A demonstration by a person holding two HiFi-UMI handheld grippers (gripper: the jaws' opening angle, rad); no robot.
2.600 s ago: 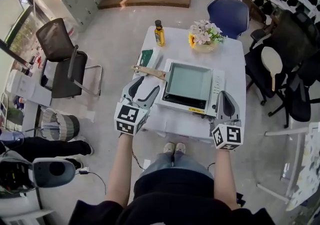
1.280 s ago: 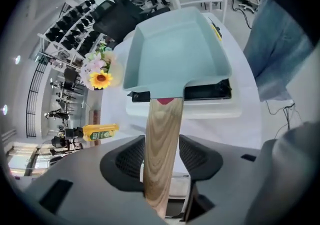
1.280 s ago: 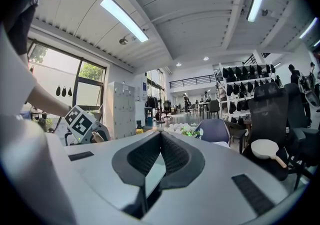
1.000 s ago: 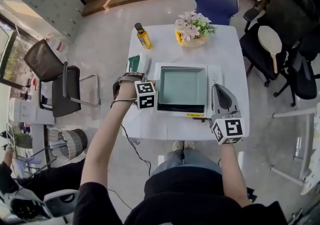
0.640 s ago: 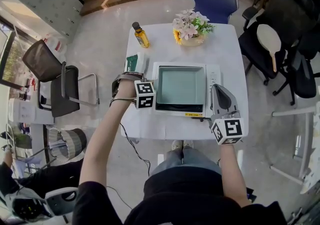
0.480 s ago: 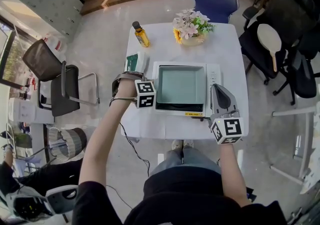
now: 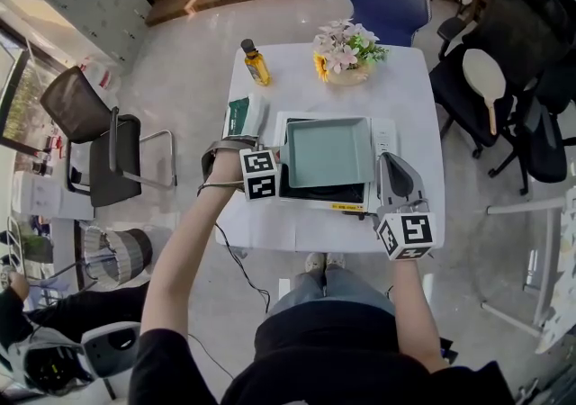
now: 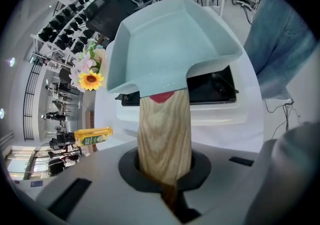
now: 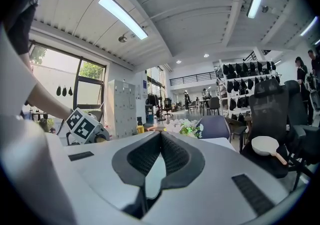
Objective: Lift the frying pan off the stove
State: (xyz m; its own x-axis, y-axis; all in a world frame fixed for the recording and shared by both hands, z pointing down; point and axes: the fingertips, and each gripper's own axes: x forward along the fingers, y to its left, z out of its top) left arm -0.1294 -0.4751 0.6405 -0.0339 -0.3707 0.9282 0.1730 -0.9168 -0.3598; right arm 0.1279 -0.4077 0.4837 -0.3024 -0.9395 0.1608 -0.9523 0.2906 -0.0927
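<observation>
The pan [image 7: 328, 151], pale blue-green and square, is in the grip of your left tool [image 8: 165, 171]. Its jaws have just been closing and now clamp the wooden handle [image 8: 164, 129], which runs straight up between them in the left gripper view. You hold that tool at the left edge of the stove [image 7: 324, 194], pointing steeply down, with your forearm reaching in from the near left. The pan hangs over the far part of the stove. A strip of the black cooktop shows bare along the pan's near edge in the head view, and in the left gripper view the cooktop lies below the pan's underside, so the pan looks raised off it. Whether its far edge is clear as well cannot be told. The stove sits in the middle of the white surface [image 7: 416, 97]. Your right tool [image 7: 392, 162] is just beside the stove's right side, pointing away from you and nearly level. Its jaws are closed tip to tip with nothing between them. A yellow bottle [image 7: 256, 63] stands near the far left corner of the surface, and flowers [image 7: 346, 50] stand at its far edge.
</observation>
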